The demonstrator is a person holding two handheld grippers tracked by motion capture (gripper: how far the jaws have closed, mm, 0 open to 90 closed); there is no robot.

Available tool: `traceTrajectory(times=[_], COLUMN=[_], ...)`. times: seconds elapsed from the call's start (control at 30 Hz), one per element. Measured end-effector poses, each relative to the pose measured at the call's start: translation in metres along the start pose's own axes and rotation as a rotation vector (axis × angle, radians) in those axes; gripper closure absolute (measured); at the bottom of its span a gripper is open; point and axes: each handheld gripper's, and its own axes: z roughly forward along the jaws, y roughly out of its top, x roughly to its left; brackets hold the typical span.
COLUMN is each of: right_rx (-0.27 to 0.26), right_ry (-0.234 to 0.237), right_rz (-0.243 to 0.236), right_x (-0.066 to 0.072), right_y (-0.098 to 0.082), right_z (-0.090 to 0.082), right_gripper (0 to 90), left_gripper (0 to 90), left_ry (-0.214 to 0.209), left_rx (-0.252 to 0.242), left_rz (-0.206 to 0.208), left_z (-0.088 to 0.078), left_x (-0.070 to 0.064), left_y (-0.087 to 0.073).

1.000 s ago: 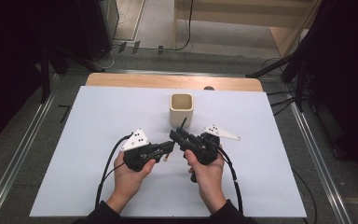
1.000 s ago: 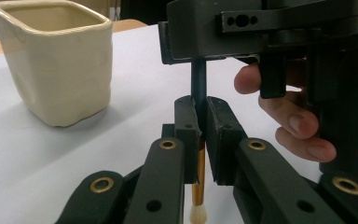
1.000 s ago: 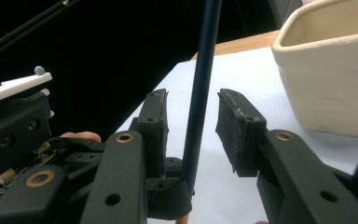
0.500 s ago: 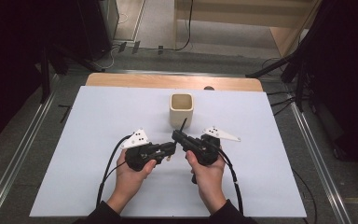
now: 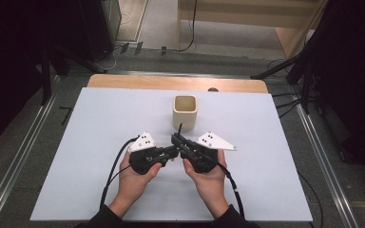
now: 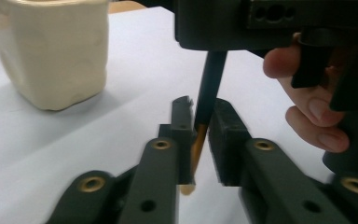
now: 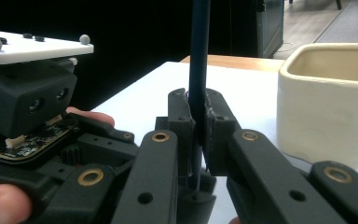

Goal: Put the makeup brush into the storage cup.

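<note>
A thin dark pencil (image 5: pixel 179 129) with an orange-tan lower end stands upright in front of a cream square cup (image 5: pixel 185 110). My right gripper (image 5: pixel 175 139) is shut on its dark shaft (image 7: pixel 199 46), and the cup (image 7: pixel 331 102) stands just behind. My left gripper (image 5: pixel 171 153) comes in from the left, tip to tip with the right one. Its jaws have just been closing, and in the left gripper view my left gripper (image 6: pixel 203 105) grips the orange end of the pencil (image 6: pixel 209 84). Behind that gripper on the left stands the cup (image 6: pixel 56 51).
A white sheet (image 5: pixel 100 142) covers the table, with a wooden strip (image 5: pixel 123 81) at the far edge. Black cables (image 5: pixel 114 166) trail back from both grippers towards the person. Metal rails (image 5: pixel 24 147) run along both sides of the table.
The right gripper has shifted a little to the left, closer to the left one. Both hands otherwise stay in place with the pencil between them.
</note>
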Motion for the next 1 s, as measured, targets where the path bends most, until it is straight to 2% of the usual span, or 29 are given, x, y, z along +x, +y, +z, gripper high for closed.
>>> traceTrajectory(times=[0.07, 0.17, 0.27, 0.33, 0.47, 0.5, 0.53, 0.57, 0.63, 0.7, 0.87, 1.0], right_rx=[0.005, 0.001, 0.016, 0.027, 0.035, 0.037, 0.05, 0.05, 0.053, 0.045, 0.048, 0.06], right_ry=[0.001, 0.018, 0.018, 0.009, 0.01, 0.002, -0.006, -0.006, -0.029, -0.05, -0.119, -0.154], right_rz=[0.007, 0.043, 0.047, 0.033, 0.047, 0.045, 0.033, 0.033, 0.003, -0.023, -0.107, -0.186], right_x=[0.0, -0.001, -0.001, 0.001, -0.001, -0.002, -0.003, -0.003, -0.005, -0.007, -0.018, -0.019], right_y=[-0.001, -0.001, -0.003, -0.005, -0.006, -0.006, -0.006, -0.006, -0.006, -0.005, -0.005, -0.011], right_z=[0.001, 0.001, 0.002, 0.004, 0.004, 0.005, 0.005, 0.005, 0.004, 0.003, 0.0, 0.004], right_gripper=[84.5, 83.1, 81.8, 82.5, 83.8, 84.4, 84.5, 84.5, 84.5, 84.6, 84.5, 84.5], left_gripper=[84.6, 84.8, 84.8, 84.8, 84.6, 84.1, 76.5, 76.5, 69.6, 66.6, 64.2, 64.4], left_ry=[0.016, 0.015, 0.025, 0.029, 0.006, 0.0, 0.0, -0.005, -0.009, -0.002, 0.012, 0.022], left_rx=[0.007, -0.003, -0.011, -0.016, -0.004, -0.003, -0.004, -0.002, -0.001, -0.002, -0.03, -0.042], left_rz=[0.022, 0.02, 0.017, 0.012, -0.014, -0.022, -0.024, -0.027, -0.026, -0.022, -0.052, -0.062], left_z=[0.0, -0.001, -0.002, -0.003, -0.001, 0.0, 0.001, 0.002, 0.001, -0.003, -0.019, -0.029], left_x=[-0.003, -0.002, -0.001, -0.001, 0.002, 0.003, 0.003, 0.004, 0.006, 0.008, 0.021, 0.028], left_y=[0.001, 0.001, 0.001, 0.002, 0.001, 0.001, 0.0, 0.0, 0.0, 0.001, 0.003, 0.006])
